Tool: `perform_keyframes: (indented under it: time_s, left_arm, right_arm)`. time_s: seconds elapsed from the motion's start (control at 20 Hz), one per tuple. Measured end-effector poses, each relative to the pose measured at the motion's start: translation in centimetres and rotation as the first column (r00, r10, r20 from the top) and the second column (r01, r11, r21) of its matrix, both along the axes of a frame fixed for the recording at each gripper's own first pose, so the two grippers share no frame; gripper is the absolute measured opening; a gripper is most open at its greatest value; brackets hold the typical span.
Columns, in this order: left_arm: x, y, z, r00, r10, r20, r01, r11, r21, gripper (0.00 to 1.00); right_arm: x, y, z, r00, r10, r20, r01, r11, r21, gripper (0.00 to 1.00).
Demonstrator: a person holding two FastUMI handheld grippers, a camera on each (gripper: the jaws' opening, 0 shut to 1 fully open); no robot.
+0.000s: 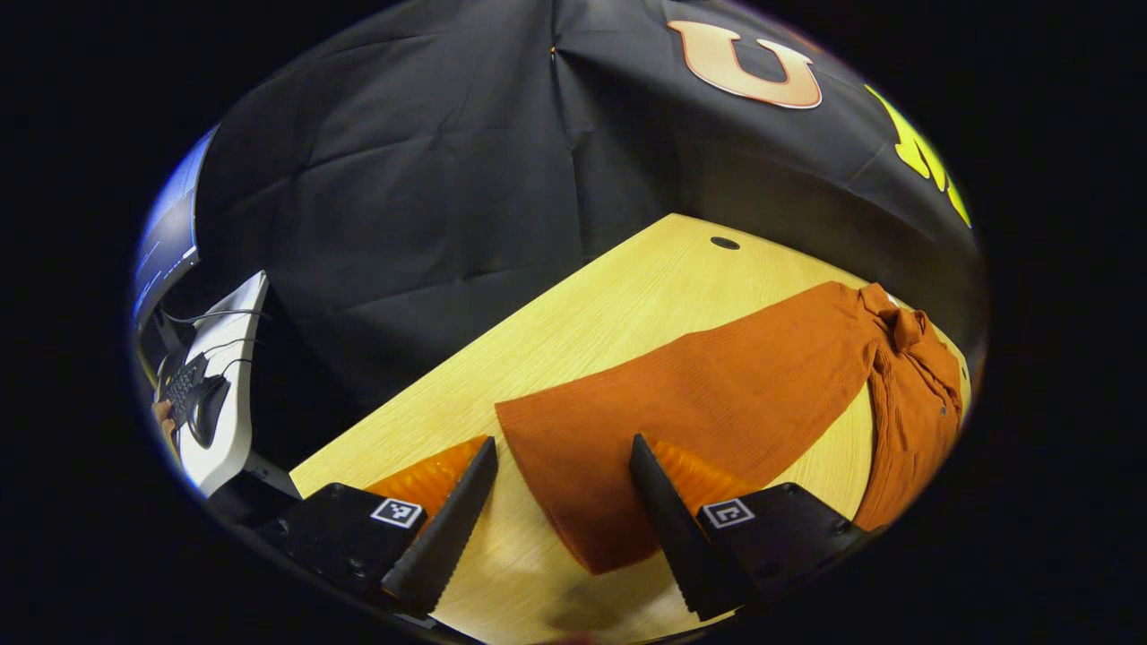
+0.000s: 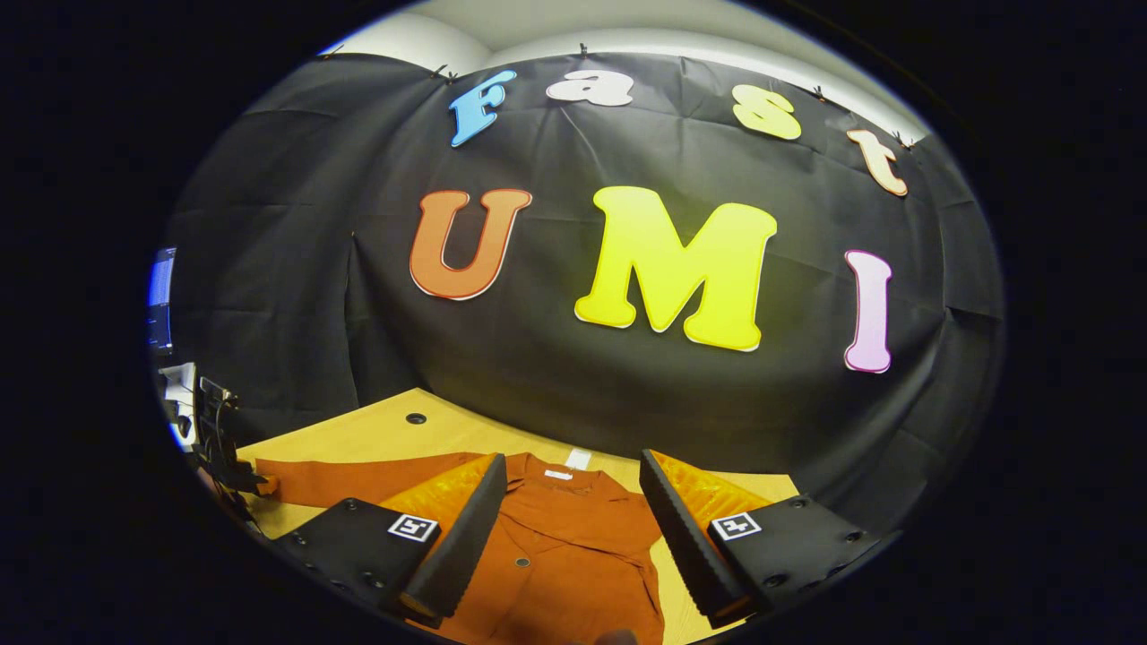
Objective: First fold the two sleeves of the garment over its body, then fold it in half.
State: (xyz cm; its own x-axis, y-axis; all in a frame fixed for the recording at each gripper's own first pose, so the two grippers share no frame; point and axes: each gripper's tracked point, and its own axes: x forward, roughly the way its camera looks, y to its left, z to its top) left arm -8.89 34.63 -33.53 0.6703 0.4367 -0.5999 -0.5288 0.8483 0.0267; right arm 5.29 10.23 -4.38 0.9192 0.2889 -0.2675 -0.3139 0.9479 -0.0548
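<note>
Left gripper view: tabletop [image 1: 573,313] carries shirt [image 1: 914,403], 1 sleeve [image 1: 699,403] spread out flat. Left claw [image 1: 563,488] wide open, empty, over cuff. Right claw [image 2: 573,502] wide open, empty, above collar. Risk: pinching 1 layer bunches sleeve, drags body.

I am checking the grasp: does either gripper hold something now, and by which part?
Nothing is held. The left gripper is open over the sleeve; the right gripper is open over the shirt.

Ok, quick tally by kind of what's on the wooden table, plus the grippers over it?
Rust-orange garment: 1
Left gripper, jaws open: 1
Right gripper, jaws open: 1
Grommet hole in the table: 1
Total: 4
</note>
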Motion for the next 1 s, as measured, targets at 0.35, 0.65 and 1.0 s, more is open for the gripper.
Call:
perform_keyframes:
  time_s: [0.35, 0.65, 1.0]
  left_arm:
    - [1.3, -1.3, 0.1, 0.998, -0.065, -0.027, 0.065, 0.998, 0.016, 0.04]
    - [2.3, -1.2, 2.1, 0.995, -0.082, -0.062, 0.081, 0.997, -0.009, 0.03]
    - [8.5, -1.5, 10.8, 0.985, -0.153, 0.083, 0.156, 0.987, -0.032, 0.03]
  right_arm:
    - [0.0, -1.6, -0.3, 0.999, -0.024, -0.024, 0.025, 1.000, 0.018, 0.95]
    - [-0.2, -5.4, -0.5, 0.995, -0.093, -0.026, 0.094, 0.995, 0.033, 0.94]
    - [-0.5, -9.0, -0.8, 0.988, -0.155, -0.024, 0.157, 0.984, 0.081, 0.94]
